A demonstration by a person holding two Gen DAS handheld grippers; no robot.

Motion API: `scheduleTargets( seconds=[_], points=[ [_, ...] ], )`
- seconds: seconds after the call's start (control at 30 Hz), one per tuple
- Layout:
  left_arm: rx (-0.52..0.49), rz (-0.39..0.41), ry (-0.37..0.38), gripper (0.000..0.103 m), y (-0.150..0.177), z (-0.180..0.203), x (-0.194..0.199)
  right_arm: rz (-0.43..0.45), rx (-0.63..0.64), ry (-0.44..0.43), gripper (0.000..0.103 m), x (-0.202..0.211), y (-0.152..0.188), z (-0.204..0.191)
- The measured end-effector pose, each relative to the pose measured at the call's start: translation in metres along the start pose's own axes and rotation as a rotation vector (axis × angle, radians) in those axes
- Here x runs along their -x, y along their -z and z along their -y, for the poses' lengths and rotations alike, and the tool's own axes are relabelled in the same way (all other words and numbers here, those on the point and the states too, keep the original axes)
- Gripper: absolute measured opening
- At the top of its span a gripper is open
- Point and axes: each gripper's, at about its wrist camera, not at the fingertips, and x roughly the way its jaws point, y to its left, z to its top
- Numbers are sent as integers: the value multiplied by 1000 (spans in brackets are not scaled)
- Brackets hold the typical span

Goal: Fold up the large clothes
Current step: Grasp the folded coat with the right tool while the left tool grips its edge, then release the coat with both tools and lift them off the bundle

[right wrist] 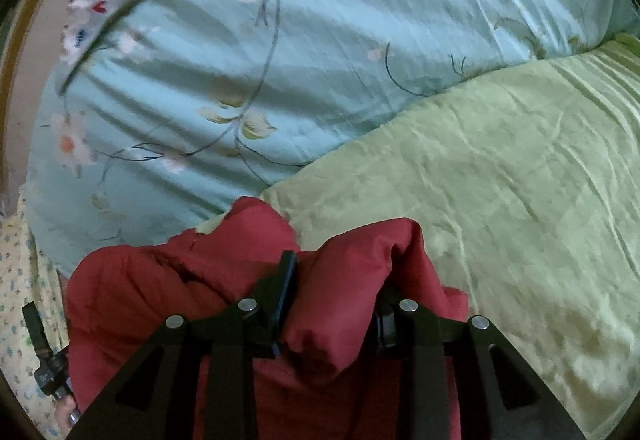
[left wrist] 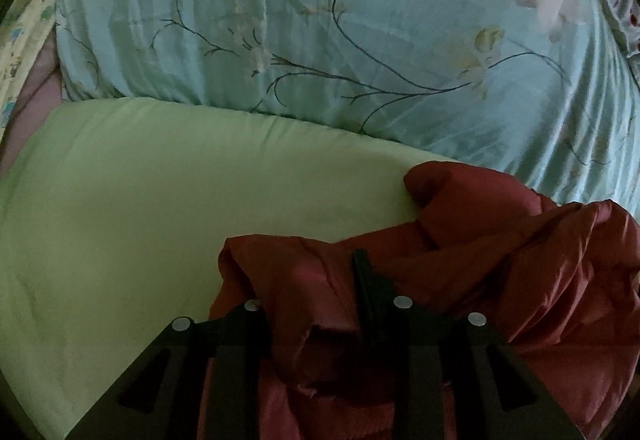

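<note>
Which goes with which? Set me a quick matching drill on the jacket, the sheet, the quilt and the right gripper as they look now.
Things:
1. red jacket
2. green sheet
3. floral quilt
4. right gripper

States:
A. spread flat under the garment
B. closed on a puffy fold
C. bunched and crumpled
D. pale blue, heaped beyond the sheet

Pairs: 1-C, 2-A, 3-D, 4-B

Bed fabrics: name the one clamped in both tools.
The red garment, bunched between each tool's fingers; the green sheet and floral quilt lie untouched behind.
</note>
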Motion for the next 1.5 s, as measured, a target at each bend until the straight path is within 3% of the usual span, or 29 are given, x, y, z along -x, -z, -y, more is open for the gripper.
scheduleTargets(
  seconds=[0.3,0.37,0.43,0.5,0.67,0.87,0.97,1.03,1.13,1.23,1.3,1.4,1.5],
  points=[
    [40,0,41,35,2,-9,2,-36,-21,28,33,-26,-3,4],
    [34,15,41,44,5,-9,15,-39,-25,30,33,-29,-3,5],
    [23,43,6,73,10,-11,32,-39,-25,35,33,-33,-3,5],
    [23,91,-18,82,18,-17,52,-37,-21,43,33,-34,-2,5],
    [5,105,84,82,39,-14,87,-34,-23,60,33,-38,-3,4],
    [-138,111,150,82,78,26,104,-36,-17,84,33,-41,-3,0],
    [-181,93,94,82,90,37,92,-38,-22,74,35,-43,-3,0],
    [-185,78,16,84,92,35,74,-34,-18,70,36,-36,-3,-1],
    [-163,70,-28,84,89,31,64,-20,-6,62,45,-18,-2,-7],
    [-159,72,-59,84,84,30,58,37,20,47,63,12,-1,-14],
    [-166,72,-71,84,87,34,55,93,46,19,81,41,2,-19],
    [-174,74,-87,85,88,37,51,114,142,-32,82,72,18,-38],
    [-178,67,-97,85,86,39,52,37,283,-48,82,67,40,-62]
  ],
)
